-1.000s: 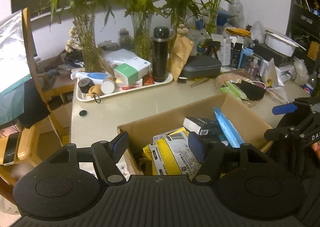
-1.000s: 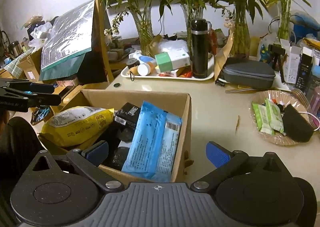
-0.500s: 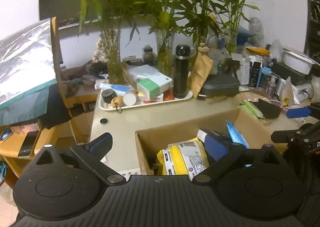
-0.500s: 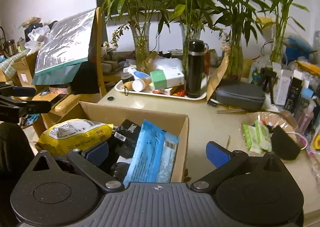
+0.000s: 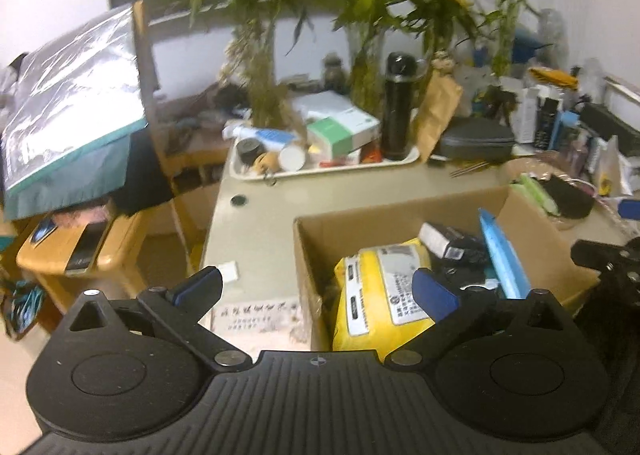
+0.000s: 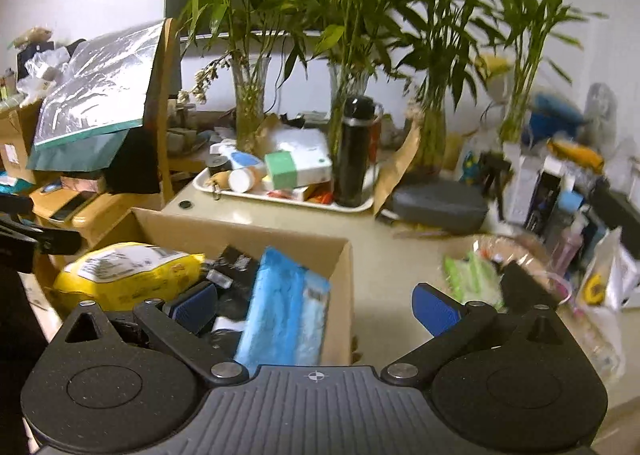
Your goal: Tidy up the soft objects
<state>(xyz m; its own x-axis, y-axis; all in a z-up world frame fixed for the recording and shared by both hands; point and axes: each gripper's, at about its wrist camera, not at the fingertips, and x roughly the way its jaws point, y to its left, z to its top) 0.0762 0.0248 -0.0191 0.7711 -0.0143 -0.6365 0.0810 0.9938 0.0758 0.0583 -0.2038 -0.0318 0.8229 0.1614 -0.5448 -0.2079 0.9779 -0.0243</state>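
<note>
Cluttered beige desk point(image 6: 384, 255) holds an open cardboard box point(image 5: 400, 211) already packed with a plump yellow pouch point(image 5: 376, 295), a crinkly blue packet point(image 6: 284, 315) and dark packs. Green sachets point(image 6: 472, 275), blurred, perhaps remain in the wicker dish. Left gripper point(image 5: 316, 287), jaws just spread wide, and right gripper point(image 6: 316, 303) both hang empty.

One cardboard box point(image 6: 240, 233) — one yellow bag point(image 6: 128, 271), one blue pack point(image 6: 284, 319); four plant vases point(image 6: 250, 103).
</note>
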